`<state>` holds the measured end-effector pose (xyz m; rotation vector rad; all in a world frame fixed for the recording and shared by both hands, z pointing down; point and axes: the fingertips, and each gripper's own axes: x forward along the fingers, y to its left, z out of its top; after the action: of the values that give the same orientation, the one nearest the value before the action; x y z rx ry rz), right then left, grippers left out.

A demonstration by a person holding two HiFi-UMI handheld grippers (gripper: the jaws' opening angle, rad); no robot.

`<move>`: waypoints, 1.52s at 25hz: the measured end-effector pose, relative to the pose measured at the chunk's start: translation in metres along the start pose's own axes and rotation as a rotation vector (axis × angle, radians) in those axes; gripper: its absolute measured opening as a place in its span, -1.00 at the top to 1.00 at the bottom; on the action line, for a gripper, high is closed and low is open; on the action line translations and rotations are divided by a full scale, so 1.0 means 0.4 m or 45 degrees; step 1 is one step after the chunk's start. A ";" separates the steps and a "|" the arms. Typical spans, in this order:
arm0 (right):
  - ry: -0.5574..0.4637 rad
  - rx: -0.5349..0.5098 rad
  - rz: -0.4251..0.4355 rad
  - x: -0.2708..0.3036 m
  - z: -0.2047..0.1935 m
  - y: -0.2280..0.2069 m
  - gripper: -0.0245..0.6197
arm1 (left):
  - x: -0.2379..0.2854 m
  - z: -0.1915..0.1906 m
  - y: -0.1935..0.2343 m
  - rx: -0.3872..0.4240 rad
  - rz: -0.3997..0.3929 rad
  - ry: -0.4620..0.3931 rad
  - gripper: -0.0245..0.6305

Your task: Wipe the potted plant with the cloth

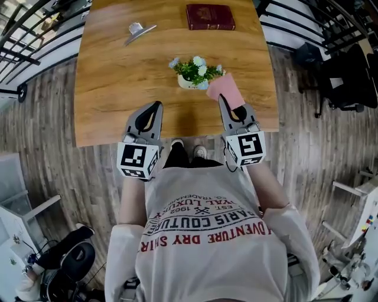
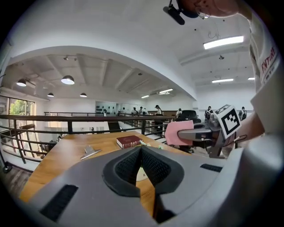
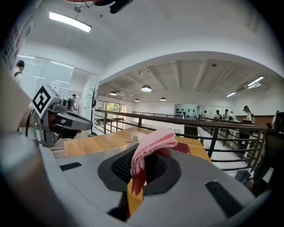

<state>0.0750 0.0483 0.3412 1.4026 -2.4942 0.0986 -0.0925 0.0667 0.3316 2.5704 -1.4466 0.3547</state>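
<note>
The right gripper (image 3: 136,165) is clamped on a folded pink cloth (image 3: 151,142). The cloth is pinched between the ribbed pads, its folded end bulging up past the jaw tips and its loose edges hanging into the slot below. The left gripper (image 2: 141,150) is closed with nothing in it, its dark pads meeting at the tips. Through the narrow gap beneath them shows a bit of a white pot.

From the head view both grippers sit side by side over the near edge of a wooden table (image 1: 112,88), pointing away from the person. The cloth sticks out ahead of the right one. The potted plant (image 1: 194,72), a small white pot of green leaves and pale blue and white flowers, stands on the table just ahead, between the two grippers. The cloth lies against its right side in this view; whether they touch I cannot tell.

Farther back on the table lie a dark red book (image 1: 210,16) and, to its left, a small metal tool (image 1: 139,30). A black railing (image 1: 35,35) runs beyond the table's left side.
</note>
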 end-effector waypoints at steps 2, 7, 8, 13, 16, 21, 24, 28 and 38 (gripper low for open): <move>0.039 0.015 -0.069 0.030 -0.015 -0.041 0.81 | 0.046 -0.019 0.020 0.012 -0.053 0.044 0.88; 0.188 0.031 -0.232 0.077 -0.091 -0.149 0.81 | 0.151 -0.049 0.041 0.006 -0.177 0.112 0.88; 0.220 0.034 -0.247 0.086 -0.109 -0.167 0.81 | 0.173 -0.056 0.042 0.012 -0.195 0.128 0.87; 0.370 0.048 -0.240 0.163 -0.215 -0.230 0.81 | 0.287 -0.140 0.036 0.022 -0.274 0.263 0.87; 0.423 0.054 -0.191 0.204 -0.269 -0.236 0.81 | 0.327 -0.205 0.015 -0.024 -0.317 0.382 0.87; 0.488 0.045 -0.101 0.241 -0.343 -0.232 0.81 | 0.368 -0.225 -0.034 0.045 -0.350 0.427 0.87; 0.511 0.064 -0.048 0.273 -0.368 -0.222 0.81 | 0.401 -0.235 -0.030 0.039 -0.334 0.439 0.87; 0.534 0.045 0.058 0.309 -0.394 -0.193 0.81 | 0.416 -0.251 -0.026 0.016 -0.327 0.457 0.87; 0.534 -0.230 0.355 0.317 -0.423 -0.115 0.81 | 0.416 -0.269 -0.035 -0.015 -0.303 0.429 0.87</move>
<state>0.0868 -0.0481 0.5346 0.8534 -2.2603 0.1955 -0.0104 -0.0338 0.4822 2.4836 -1.0139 0.6985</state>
